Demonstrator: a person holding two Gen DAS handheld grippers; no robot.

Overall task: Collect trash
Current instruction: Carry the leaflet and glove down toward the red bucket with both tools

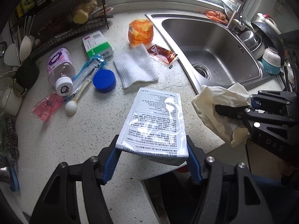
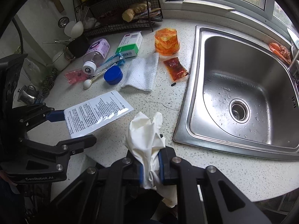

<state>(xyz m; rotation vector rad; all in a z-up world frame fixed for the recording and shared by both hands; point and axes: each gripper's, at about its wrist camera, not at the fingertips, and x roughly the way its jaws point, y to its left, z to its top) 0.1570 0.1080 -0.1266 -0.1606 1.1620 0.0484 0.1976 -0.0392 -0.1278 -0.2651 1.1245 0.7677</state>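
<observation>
My left gripper [image 1: 152,153] is shut on a flat white packet printed with black text [image 1: 155,119] and holds it above the counter's front edge; the packet also shows in the right wrist view [image 2: 97,113]. My right gripper [image 2: 151,166] is shut on a crumpled cream glove [image 2: 145,132], which also shows in the left wrist view [image 1: 220,110]. On the speckled counter [image 1: 93,123] lie a white paper towel [image 1: 133,65], a red sauce sachet [image 1: 161,53], an orange plastic cup [image 1: 141,31], a blue lid [image 1: 104,78] and a tipped bottle [image 1: 59,67].
A steel sink [image 2: 188,112] takes up the right side, with dishes [image 1: 261,44] beyond it. A black wire rack [image 2: 119,9] stands at the back left. A green-white box [image 1: 98,44], a pink wrapper [image 1: 46,105] and a white spoon [image 1: 74,104] lie on the left.
</observation>
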